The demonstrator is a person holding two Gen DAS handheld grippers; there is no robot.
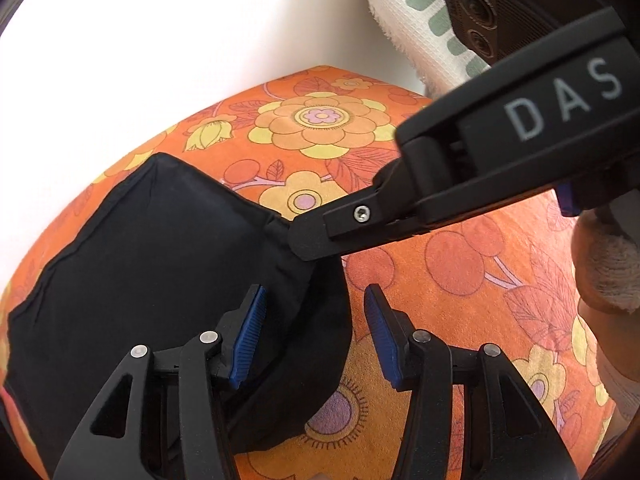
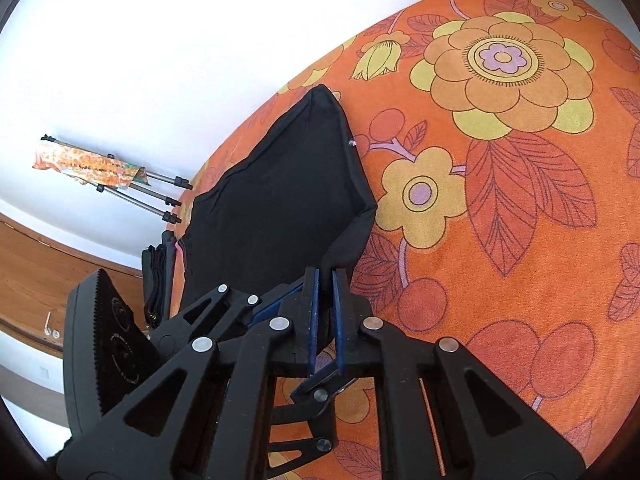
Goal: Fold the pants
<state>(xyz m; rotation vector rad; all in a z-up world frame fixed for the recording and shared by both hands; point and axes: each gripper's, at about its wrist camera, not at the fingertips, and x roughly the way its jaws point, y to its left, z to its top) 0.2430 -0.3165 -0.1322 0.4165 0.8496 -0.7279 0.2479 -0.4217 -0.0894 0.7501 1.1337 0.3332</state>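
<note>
The black pants (image 1: pixel 160 260) lie folded into a compact rectangle on the orange floral cloth (image 1: pixel 460 272). They also show in the right wrist view (image 2: pixel 280 208). My left gripper (image 1: pixel 316 300) is open, its blue pads either side of the pants' near right corner, which bulges up between them. My right gripper (image 2: pixel 325 276) is shut on that same corner's fabric edge. It enters the left wrist view from the right, its black fingertips (image 1: pixel 308 240) pinching the corner.
The cloth's far edge meets a white surface (image 1: pixel 160 40). A white towel with green print (image 1: pixel 420 12) lies beyond at the upper right. In the right wrist view, a folded tripod (image 2: pixel 120 176) lies at the left, above a wooden strip (image 2: pixel 40 272).
</note>
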